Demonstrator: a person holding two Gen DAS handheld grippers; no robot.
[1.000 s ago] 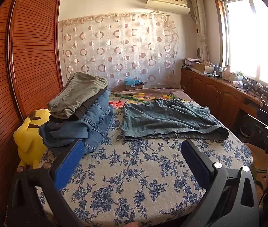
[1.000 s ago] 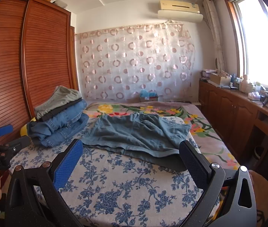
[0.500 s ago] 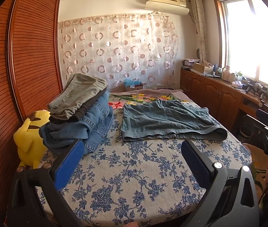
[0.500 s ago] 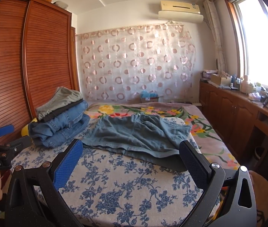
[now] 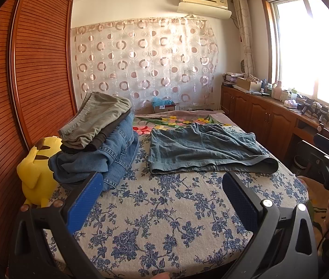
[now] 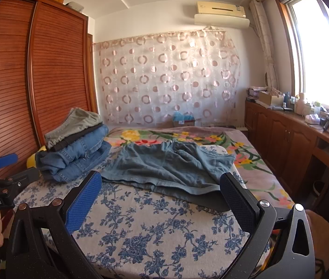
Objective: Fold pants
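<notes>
On the bed (image 5: 169, 227), a grey-blue pair of pants (image 5: 206, 151) lies spread and rumpled across the middle, just beside a stack of folded clothes (image 5: 99, 139) at the left edge. Both the left gripper (image 5: 162, 200) and the right gripper (image 6: 162, 197) hang over the near floral sheet, fingers spread wide and empty, well short of the pants.

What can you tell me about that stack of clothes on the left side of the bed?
The stack of clothes holds folded blue jeans at the bottom, a thin dark garment between, and olive-grey pants on top. It leans slightly, sits on the flowered bedspread, and stands beside a yellow plush toy. Nothing grips it.
</notes>
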